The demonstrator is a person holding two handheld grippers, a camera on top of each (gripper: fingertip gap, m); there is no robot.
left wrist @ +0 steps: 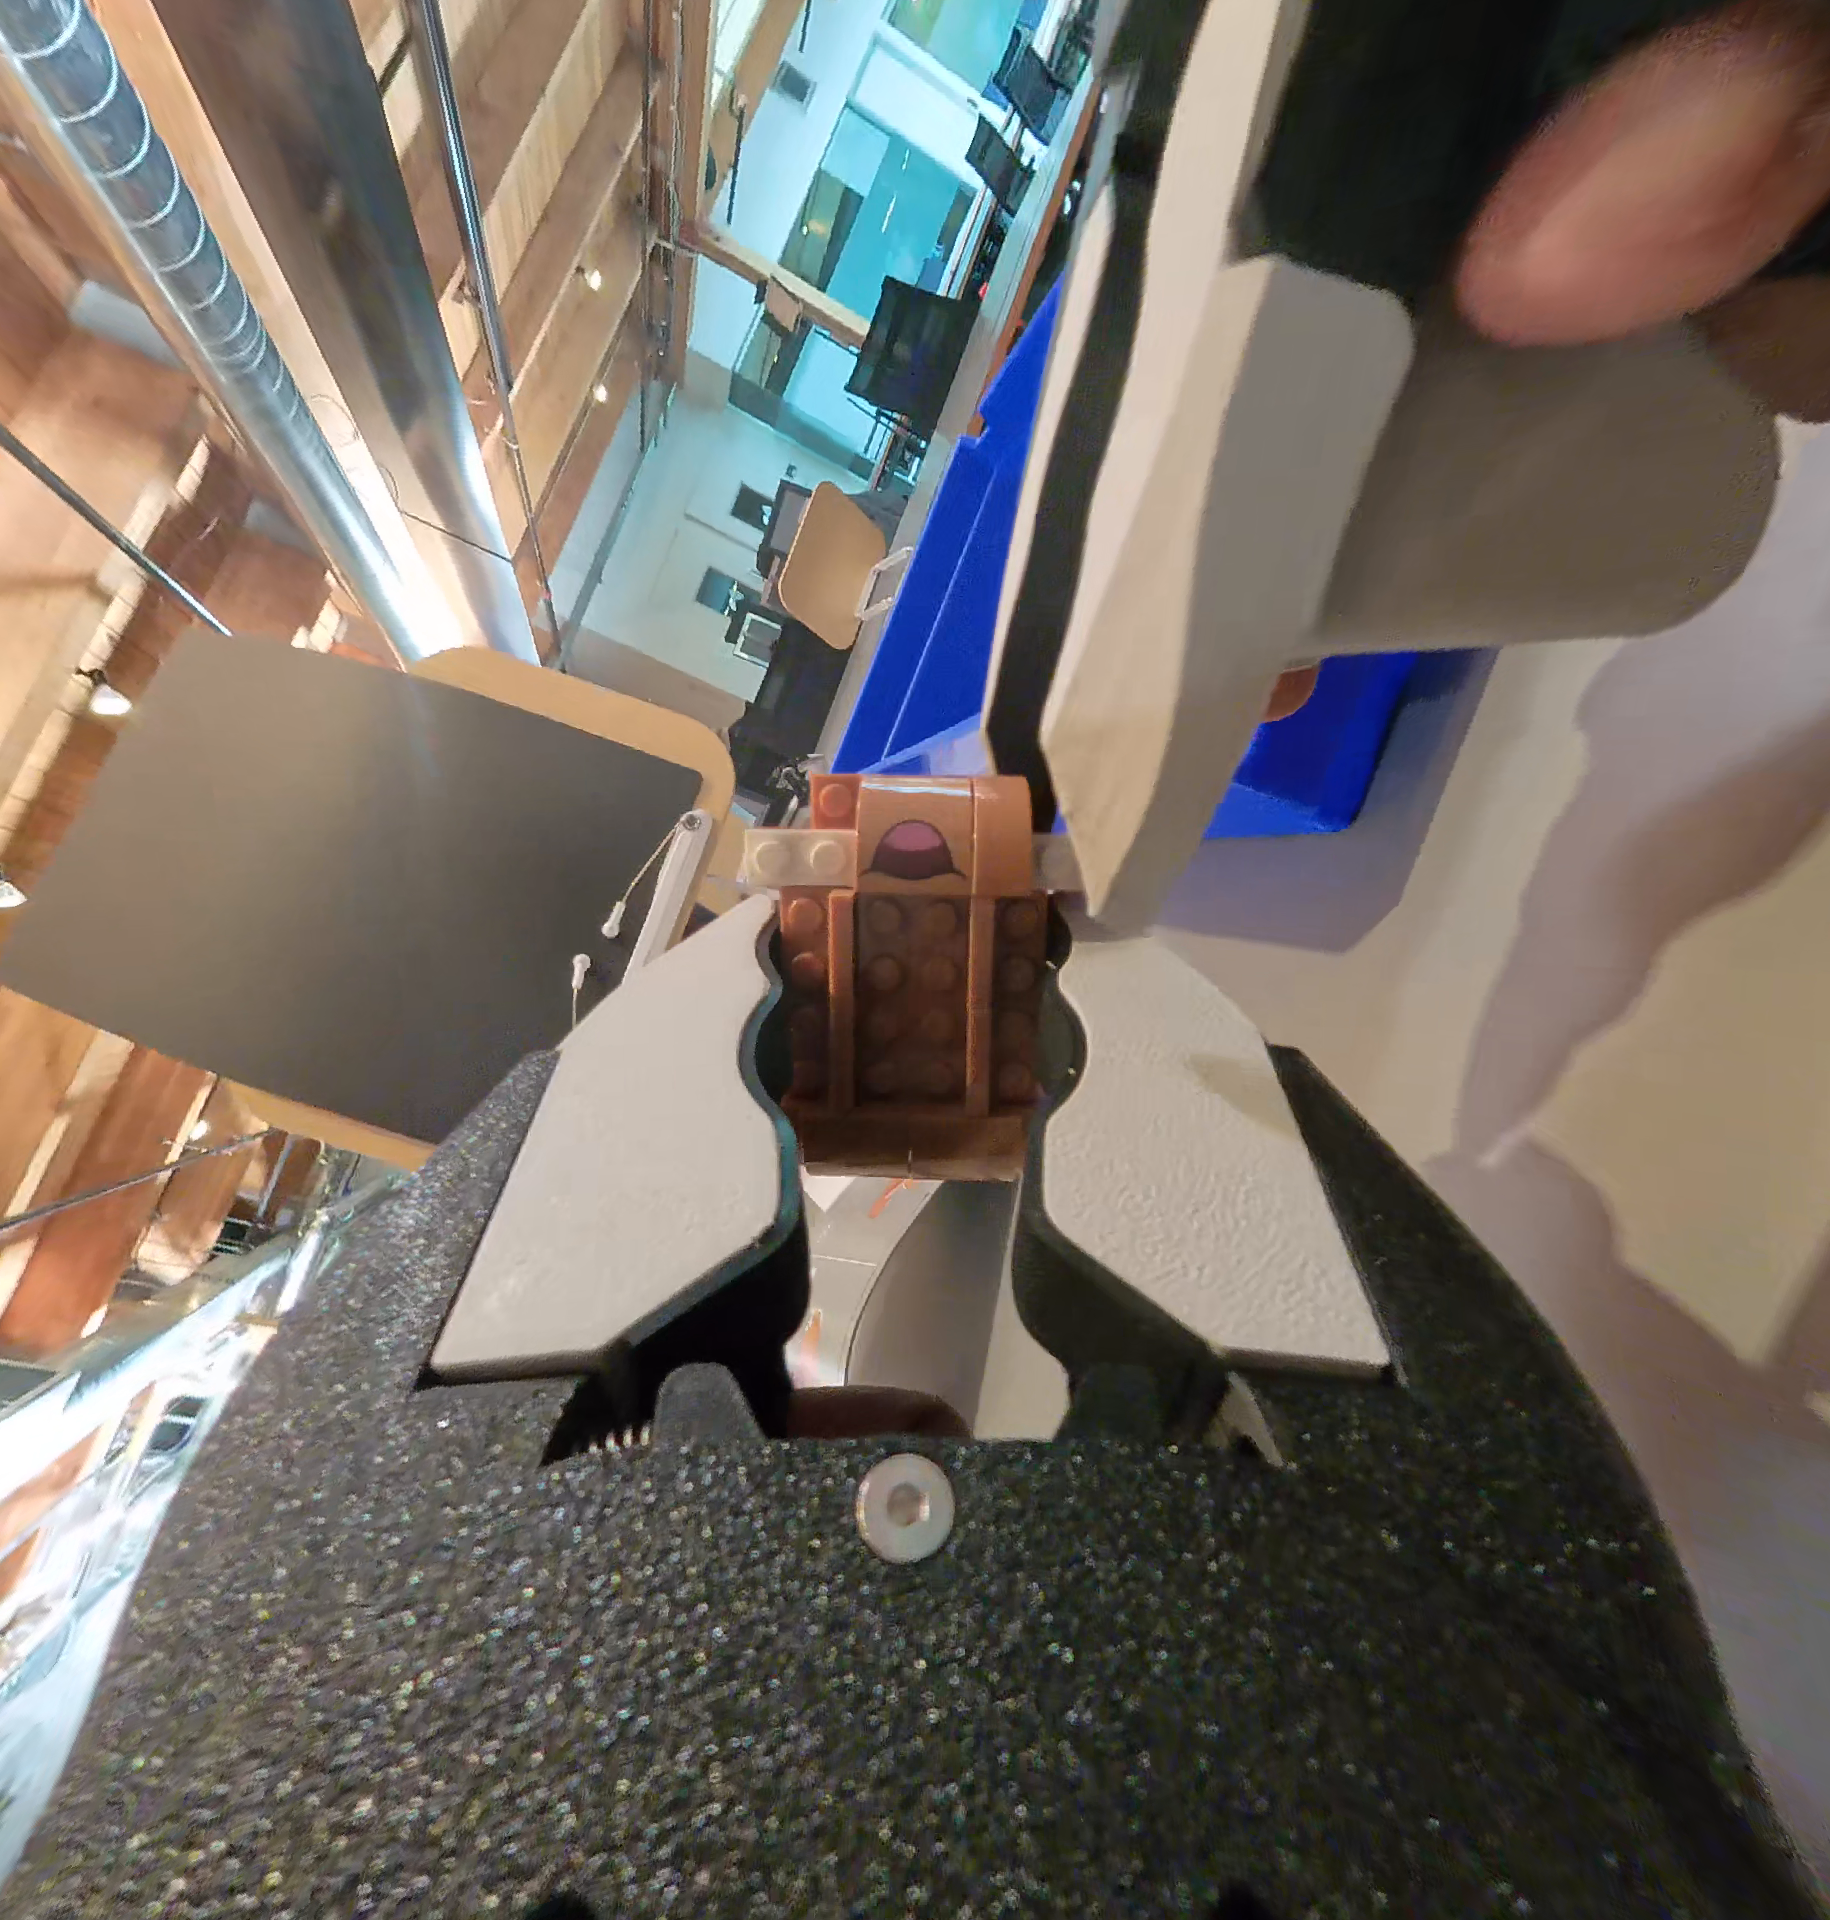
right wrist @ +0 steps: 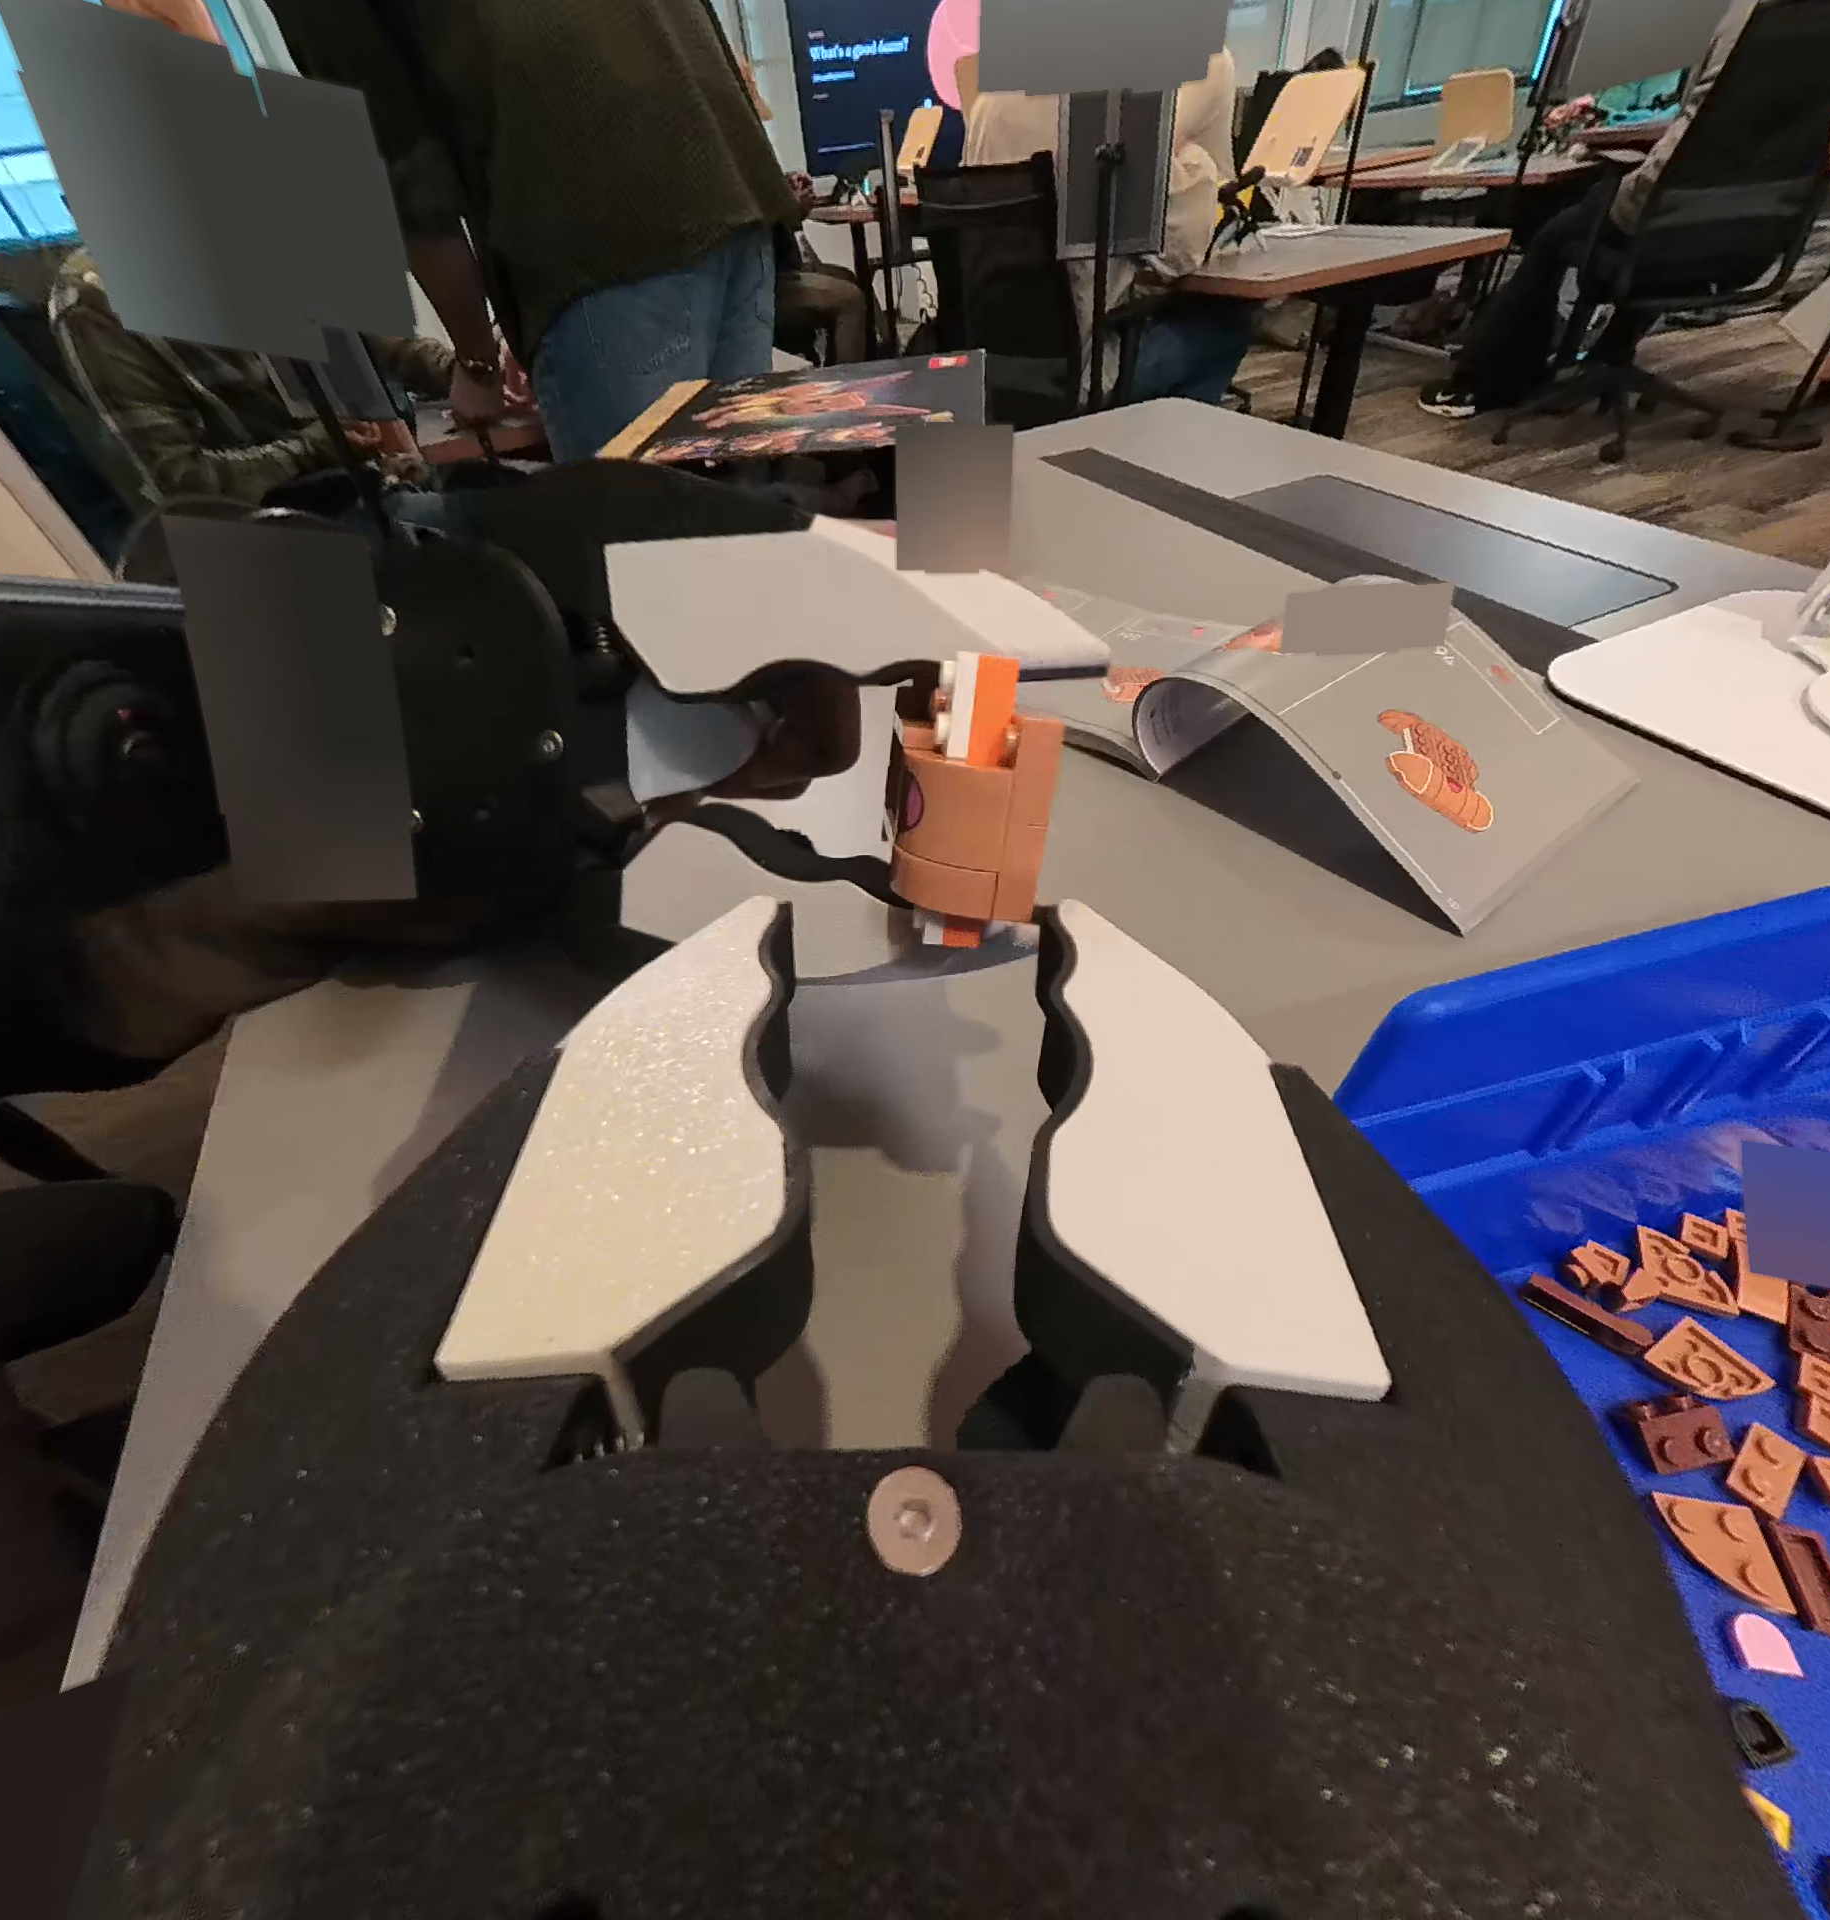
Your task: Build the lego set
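A small brown lego assembly (left wrist: 911,997) with a printed mouth tile, a white plate on one side and orange parts is clamped between the fingers of my left gripper (left wrist: 913,925). In the right wrist view the left gripper (right wrist: 984,769) comes in from the left and holds the same assembly (right wrist: 968,821) above the grey table (right wrist: 1254,935). My right gripper (right wrist: 916,920) is open and empty, its fingertips just below the assembly's bottom end. In the left wrist view one right-gripper finger (left wrist: 1129,675) reaches down to the assembly's right side.
A blue bin (right wrist: 1617,1091) at the right holds several loose brown and tan pieces (right wrist: 1721,1382). An open instruction booklet (right wrist: 1410,769) lies behind the assembly, with the lego box (right wrist: 817,416) farther back. A white tray (right wrist: 1700,696) sits far right. People stand and sit beyond the table.
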